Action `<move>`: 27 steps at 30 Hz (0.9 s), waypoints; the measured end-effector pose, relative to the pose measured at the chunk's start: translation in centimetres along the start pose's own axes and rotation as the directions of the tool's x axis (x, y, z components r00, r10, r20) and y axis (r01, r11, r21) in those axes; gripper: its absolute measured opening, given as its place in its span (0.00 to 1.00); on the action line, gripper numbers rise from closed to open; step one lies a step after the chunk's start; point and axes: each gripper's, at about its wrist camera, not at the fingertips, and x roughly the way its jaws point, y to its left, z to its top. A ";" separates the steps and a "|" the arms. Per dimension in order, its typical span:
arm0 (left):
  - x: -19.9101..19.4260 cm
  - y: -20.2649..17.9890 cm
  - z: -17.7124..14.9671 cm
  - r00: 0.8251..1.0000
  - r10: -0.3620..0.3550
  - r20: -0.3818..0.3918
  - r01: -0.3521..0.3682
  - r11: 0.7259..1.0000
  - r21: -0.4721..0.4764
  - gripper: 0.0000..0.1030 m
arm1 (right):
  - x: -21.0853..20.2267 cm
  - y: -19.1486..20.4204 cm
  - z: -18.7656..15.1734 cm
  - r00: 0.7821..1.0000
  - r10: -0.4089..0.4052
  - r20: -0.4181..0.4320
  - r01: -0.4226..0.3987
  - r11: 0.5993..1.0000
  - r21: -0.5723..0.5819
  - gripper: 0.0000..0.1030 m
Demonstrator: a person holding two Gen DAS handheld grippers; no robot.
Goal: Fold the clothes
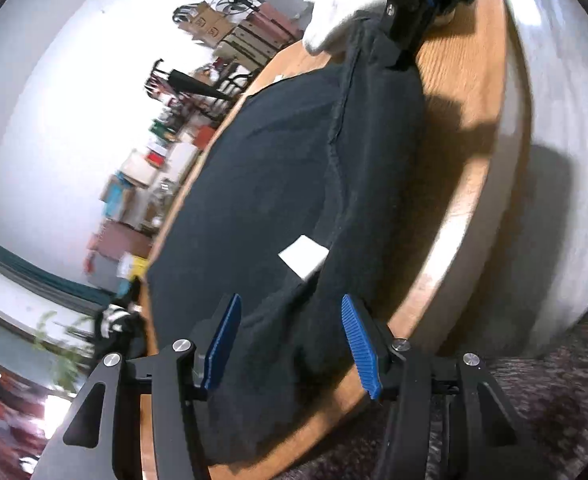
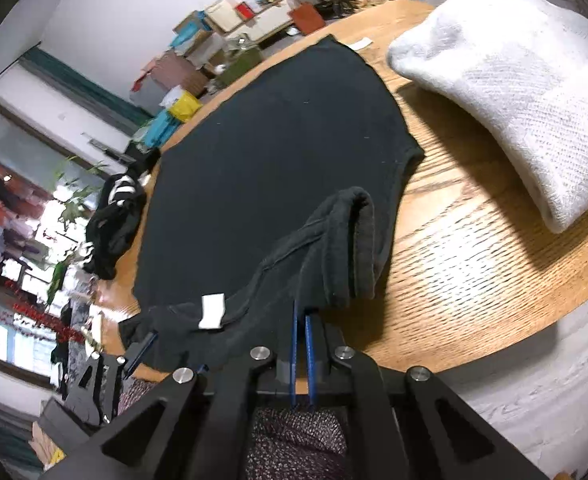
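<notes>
A black garment (image 1: 254, 180) (image 2: 274, 140) lies spread flat on a round wooden table (image 1: 453, 140) (image 2: 473, 260). A white label (image 1: 303, 256) (image 2: 212, 312) shows near its front edge. My right gripper (image 2: 301, 312) is shut on a bunched fold of the garment's edge and holds it a little above the table. The left wrist view shows that gripper (image 1: 399, 62) at the top, pinching the cloth. My left gripper (image 1: 290, 300) stands open over the garment's near edge by the label, its pads not pressing the cloth. Its blue pad (image 2: 144, 348) shows at the lower left.
A folded white cloth (image 2: 513, 80) (image 1: 333, 12) lies on the table beside the garment. A crumpled black and white item (image 2: 114, 216) sits at the table's left edge. Boxes and clutter line the wall beyond. A patterned rug (image 2: 294, 440) lies below the table's rim.
</notes>
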 end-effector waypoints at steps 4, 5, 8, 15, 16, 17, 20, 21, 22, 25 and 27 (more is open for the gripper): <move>0.3 0.2 -0.5 1.000 0.017 -0.024 -0.017 1.000 -0.024 0.52 | 0.4 -0.4 -0.1 1.000 0.010 -0.013 -0.009 0.999 0.048 0.04; 0.4 0.5 -0.5 1.000 0.014 -0.027 -0.015 0.999 -0.032 0.51 | 0.3 -0.4 -0.1 1.000 0.015 -0.009 -0.014 0.999 0.051 0.04; -0.3 0.7 -1.0 1.000 -0.023 -0.015 0.023 0.999 -0.043 0.50 | 0.1 -0.3 0.1 1.000 0.026 -0.001 -0.026 0.998 0.062 0.04; -1.4 1.7 -2.6 0.997 -0.075 -0.028 0.072 0.993 -0.089 0.50 | -0.1 0.1 0.8 0.999 0.031 0.012 -0.032 0.997 0.069 0.04; -1.5 1.8 -2.7 0.996 -0.089 -0.031 0.085 0.991 -0.102 0.50 | -0.2 0.2 0.9 0.999 0.033 0.014 -0.033 0.997 0.070 0.04; -1.5 1.8 -2.7 0.996 -0.088 -0.032 0.084 0.991 -0.107 0.50 | -0.3 0.4 1.0 0.999 0.034 0.017 -0.036 0.997 0.069 0.04; -1.2 1.7 -2.8 0.996 -0.082 -0.033 0.078 0.992 -0.100 0.50 | -0.6 1.0 1.4 0.999 0.040 0.030 -0.042 0.998 0.057 0.04; -1.2 1.6 -2.7 0.996 -0.084 -0.031 0.080 0.992 -0.097 0.50 | -0.7 1.2 1.5 0.999 0.043 0.034 -0.044 0.998 0.053 0.04; -1.2 1.5 -2.7 0.996 -0.085 -0.028 0.082 0.992 -0.095 0.50 | -0.8 1.4 1.6 0.998 0.046 0.038 -0.048 0.998 0.051 0.04; -1.2 1.2 -2.3 0.996 -0.083 -0.021 0.080 0.992 -0.098 0.50 | -1.0 1.6 1.9 0.998 0.050 0.045 -0.052 0.997 0.051 0.04; -1.2 1.1 -2.1 0.997 -0.077 -0.019 0.075 0.992 -0.104 0.50 | -1.1 1.6 2.0 0.997 0.051 0.049 -0.053 0.997 0.053 0.04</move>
